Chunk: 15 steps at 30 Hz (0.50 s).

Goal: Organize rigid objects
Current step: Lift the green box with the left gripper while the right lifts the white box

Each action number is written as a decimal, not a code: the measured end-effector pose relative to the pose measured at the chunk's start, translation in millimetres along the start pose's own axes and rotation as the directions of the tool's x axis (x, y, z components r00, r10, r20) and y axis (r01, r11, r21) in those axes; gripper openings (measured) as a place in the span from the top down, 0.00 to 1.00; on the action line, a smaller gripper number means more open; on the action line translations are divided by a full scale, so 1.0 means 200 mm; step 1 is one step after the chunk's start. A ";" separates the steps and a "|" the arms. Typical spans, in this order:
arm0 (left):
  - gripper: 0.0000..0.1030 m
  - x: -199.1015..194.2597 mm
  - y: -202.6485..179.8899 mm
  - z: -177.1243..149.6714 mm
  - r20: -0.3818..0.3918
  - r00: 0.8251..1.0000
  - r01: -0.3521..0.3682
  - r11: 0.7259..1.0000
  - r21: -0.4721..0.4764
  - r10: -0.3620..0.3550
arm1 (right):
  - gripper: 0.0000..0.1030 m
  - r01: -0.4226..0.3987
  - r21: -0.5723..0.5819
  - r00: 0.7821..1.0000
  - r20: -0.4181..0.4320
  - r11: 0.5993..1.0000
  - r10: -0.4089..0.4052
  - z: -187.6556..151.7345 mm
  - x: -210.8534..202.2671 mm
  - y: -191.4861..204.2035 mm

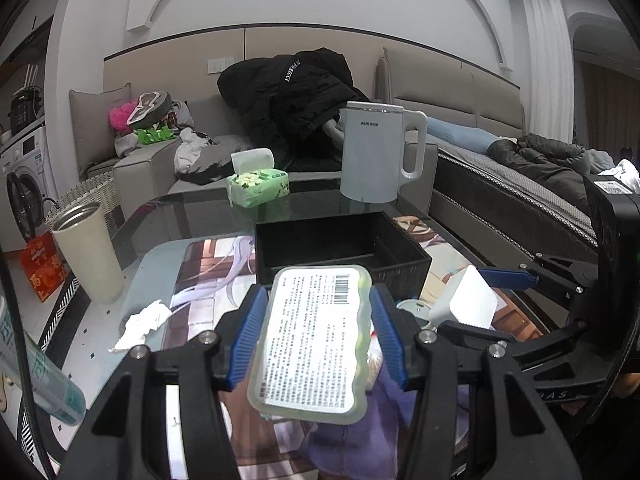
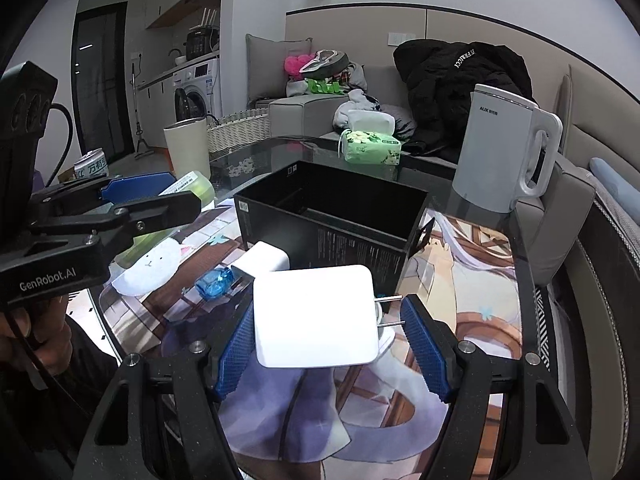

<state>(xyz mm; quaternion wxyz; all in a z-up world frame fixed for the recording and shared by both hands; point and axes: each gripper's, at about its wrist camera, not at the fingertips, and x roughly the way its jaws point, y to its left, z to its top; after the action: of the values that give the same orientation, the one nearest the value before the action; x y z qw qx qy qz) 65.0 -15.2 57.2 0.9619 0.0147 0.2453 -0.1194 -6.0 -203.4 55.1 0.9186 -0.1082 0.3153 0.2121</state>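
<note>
My left gripper [image 1: 318,322] is shut on a pale green labelled case [image 1: 312,344], held above the mat just in front of the open black box [image 1: 340,246]. My right gripper [image 2: 332,332] is shut on a white square charger [image 2: 316,314] with its two metal prongs pointing right, held in front of the black box [image 2: 332,224]. The charger [image 1: 466,298] and right gripper also show at the right of the left wrist view. A second white adapter [image 2: 262,262] and a blue translucent object [image 2: 216,282] lie on the mat by the box.
A white kettle [image 1: 376,152], a green tissue pack [image 1: 258,184] and a cream steel tumbler [image 1: 88,252] stand on the glass table. A crumpled tissue [image 1: 142,324] lies on the left. A sofa with clothes sits behind. A can [image 2: 92,168] stands at the left edge.
</note>
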 end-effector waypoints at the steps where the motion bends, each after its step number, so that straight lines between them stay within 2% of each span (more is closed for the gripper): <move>1: 0.49 0.00 0.01 0.03 0.007 1.000 -0.003 1.000 0.003 0.003 | 0.30 0.003 -0.001 1.000 0.006 1.000 -0.003 0.02 0.00 -0.01; 9: 0.49 0.09 0.05 0.23 0.064 0.997 -0.034 0.999 0.011 0.033 | 0.30 0.003 0.005 0.999 0.037 1.000 -0.003 0.23 0.06 -0.10; 15: 0.49 0.20 0.09 0.34 0.066 0.997 -0.046 0.999 -0.012 0.047 | 0.30 -0.008 0.003 0.999 0.040 1.000 0.007 0.36 0.14 -0.14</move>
<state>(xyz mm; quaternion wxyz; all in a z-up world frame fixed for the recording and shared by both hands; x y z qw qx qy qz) 135.1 -12.2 96.7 0.9722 0.0113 0.2135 -0.0959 64.8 -194.7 95.9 0.9241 -0.1013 0.2976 0.2171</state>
